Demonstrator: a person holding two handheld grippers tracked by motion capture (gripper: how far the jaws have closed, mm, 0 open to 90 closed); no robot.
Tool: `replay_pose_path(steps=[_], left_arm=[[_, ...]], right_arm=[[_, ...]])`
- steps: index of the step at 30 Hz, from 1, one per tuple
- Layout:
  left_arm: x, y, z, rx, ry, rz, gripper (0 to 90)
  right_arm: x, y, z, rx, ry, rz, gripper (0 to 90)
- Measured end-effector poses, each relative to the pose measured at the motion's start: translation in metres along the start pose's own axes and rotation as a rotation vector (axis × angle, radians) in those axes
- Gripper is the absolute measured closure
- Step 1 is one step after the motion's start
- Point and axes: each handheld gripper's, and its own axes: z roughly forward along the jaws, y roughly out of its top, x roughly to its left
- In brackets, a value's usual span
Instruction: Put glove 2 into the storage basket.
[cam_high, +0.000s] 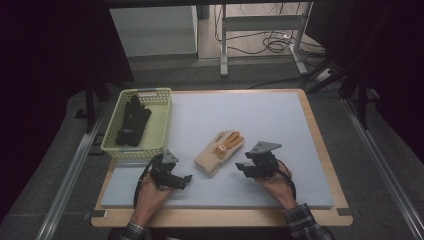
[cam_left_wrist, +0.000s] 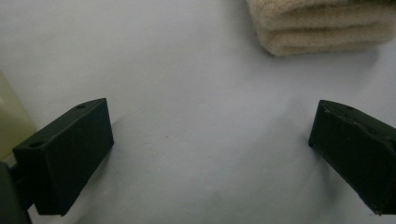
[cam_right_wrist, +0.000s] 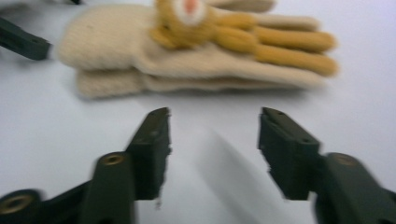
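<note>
Near the front edge of the mat (cam_high: 260, 115), the left gripper (cam_high: 184, 178) and the right gripper (cam_high: 241, 169) rest low in the person's hands, each with its jaws spread apart and holding nothing. Between them and a little farther in lies a pair of stacked cream gloves (cam_high: 218, 151) with orange fingers, cuffs toward the front. At the far left corner a pale yellow basket (cam_high: 160, 131) holds black gloves (cam_high: 133, 121).

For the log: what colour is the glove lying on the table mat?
Cream glove with mustard-yellow fingers; clearest in the right gripper view.
</note>
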Motion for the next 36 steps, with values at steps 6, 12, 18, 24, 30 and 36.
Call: replay_pose_path(steps=[6,12,18,24,30,36], left_arm=[[0.000,0.001,0.000,0.007,-0.001,-0.001,0.0],[0.000,0.001,0.000,0.006,-0.003,-0.002,0.0],[0.001,0.000,0.000,0.005,-0.004,-0.003,0.0],[0.001,0.000,-0.001,0.000,-0.007,-0.007,0.7],[0.002,0.002,-0.002,0.001,-0.022,-0.029,0.2],[0.002,0.010,-0.005,-0.005,-0.076,-0.051,0.0]], right_arm=[[-0.015,-0.012,-0.012,0.011,-0.053,0.022,22.8],[-0.028,-0.026,-0.022,0.029,-0.133,0.023,14.1],[-0.040,-0.042,-0.024,0.072,-0.167,0.066,6.3],[-0.044,-0.045,-0.024,0.091,-0.169,0.069,2.3],[-0.048,-0.045,-0.022,0.107,-0.146,0.096,1.6],[-0.047,-0.046,-0.022,0.104,-0.150,0.093,1.7]])
